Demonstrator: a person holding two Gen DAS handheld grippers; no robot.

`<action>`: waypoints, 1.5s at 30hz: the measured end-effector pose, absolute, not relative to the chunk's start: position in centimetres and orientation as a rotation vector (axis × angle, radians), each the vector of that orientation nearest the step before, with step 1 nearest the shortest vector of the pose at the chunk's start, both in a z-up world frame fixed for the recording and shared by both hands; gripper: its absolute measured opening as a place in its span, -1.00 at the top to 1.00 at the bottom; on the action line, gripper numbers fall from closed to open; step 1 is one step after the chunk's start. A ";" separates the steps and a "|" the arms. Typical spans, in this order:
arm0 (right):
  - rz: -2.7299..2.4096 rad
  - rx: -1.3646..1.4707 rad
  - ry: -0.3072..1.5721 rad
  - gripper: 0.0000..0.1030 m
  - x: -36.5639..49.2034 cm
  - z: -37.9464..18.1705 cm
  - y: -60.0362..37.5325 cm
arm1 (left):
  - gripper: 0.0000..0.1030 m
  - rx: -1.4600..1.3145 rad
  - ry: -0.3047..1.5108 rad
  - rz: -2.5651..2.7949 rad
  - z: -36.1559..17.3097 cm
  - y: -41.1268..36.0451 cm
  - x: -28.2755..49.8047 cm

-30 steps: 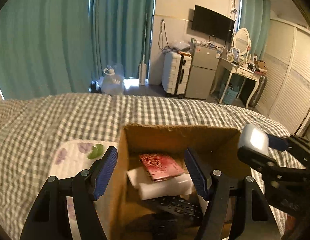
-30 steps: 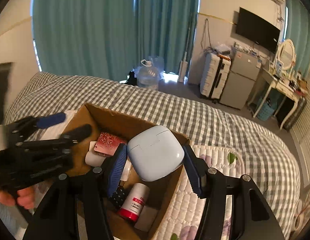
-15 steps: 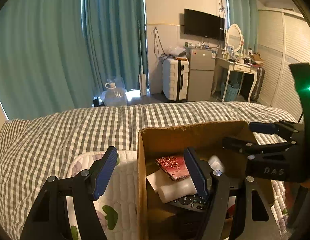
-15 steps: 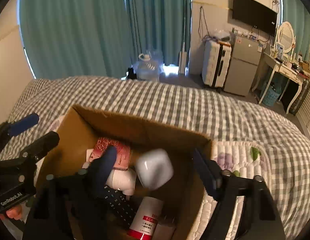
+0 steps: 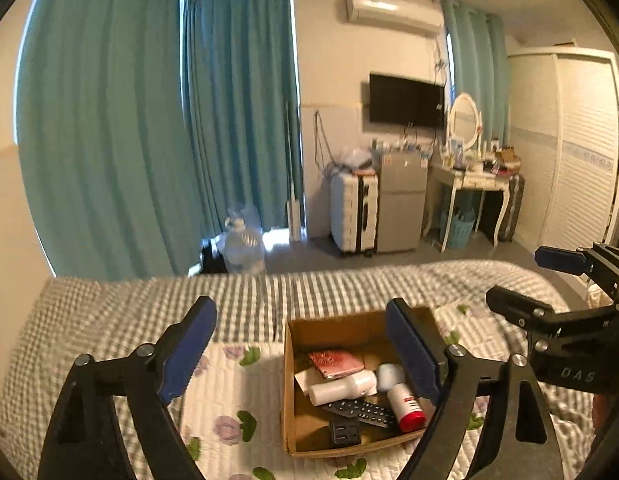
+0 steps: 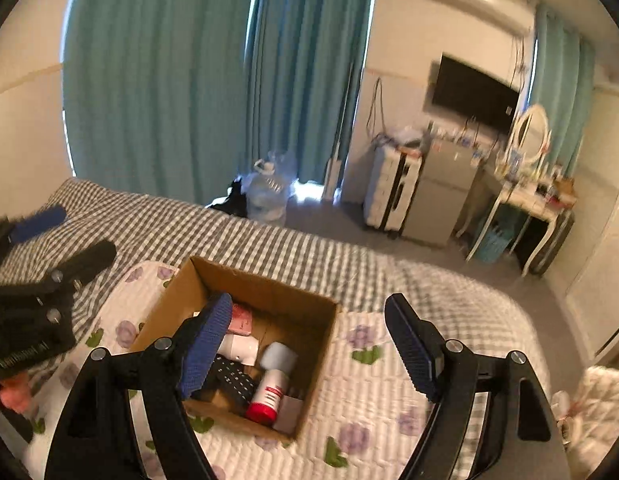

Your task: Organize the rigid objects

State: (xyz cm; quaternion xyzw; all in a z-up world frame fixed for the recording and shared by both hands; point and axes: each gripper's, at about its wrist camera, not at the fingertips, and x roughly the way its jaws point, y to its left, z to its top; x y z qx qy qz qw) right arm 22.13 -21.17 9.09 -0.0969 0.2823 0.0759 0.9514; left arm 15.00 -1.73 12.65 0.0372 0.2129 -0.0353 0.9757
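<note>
A cardboard box (image 5: 287, 392) (image 6: 301, 300) sits on a floral quilt on the bed. Inside lie a white earbud case (image 5: 385, 376) (image 6: 279, 356), a red-capped white bottle (image 5: 405, 408) (image 6: 267, 396), a black remote (image 5: 361, 412) (image 6: 231, 380), a red patterned wallet (image 5: 335, 362) (image 6: 240, 320), a white tube (image 5: 341, 388) and a black cube (image 5: 343, 434). My left gripper (image 5: 305, 352) is open and empty, high above the box. My right gripper (image 6: 309, 344) is open and empty above the box; it also shows in the left wrist view (image 5: 525, 280).
The floral quilt (image 6: 373, 392) lies on a grey checked bedspread (image 5: 141, 308). Beyond the bed are teal curtains (image 5: 129, 120), a water jug (image 5: 243, 246), a white suitcase (image 5: 353, 212), a small fridge (image 5: 401, 200) and a dressing table (image 5: 473, 180).
The right gripper opened and let the white earbud case drop into the box. Both grippers then rose well above the box, which now looks smaller.
</note>
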 end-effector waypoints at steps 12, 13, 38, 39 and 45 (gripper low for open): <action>0.120 -0.158 0.326 -1.00 10.7 15.7 -21.3 | -0.99 0.037 0.229 -0.029 15.1 0.1 5.7; 0.117 -0.139 0.302 -1.00 9.9 15.5 -21.4 | -0.99 0.035 0.232 -0.036 14.6 0.2 5.6; 0.105 -0.058 0.303 -1.00 12.5 -3.0 -22.0 | -0.99 0.006 0.313 0.027 -0.1 1.3 7.0; 0.107 -0.059 0.305 -1.00 12.5 -3.2 -22.0 | -0.99 0.008 0.313 0.027 -0.2 1.3 6.9; 0.108 -0.071 0.310 -1.00 12.2 -3.7 -21.7 | -0.99 0.003 0.323 0.028 -0.3 1.5 6.9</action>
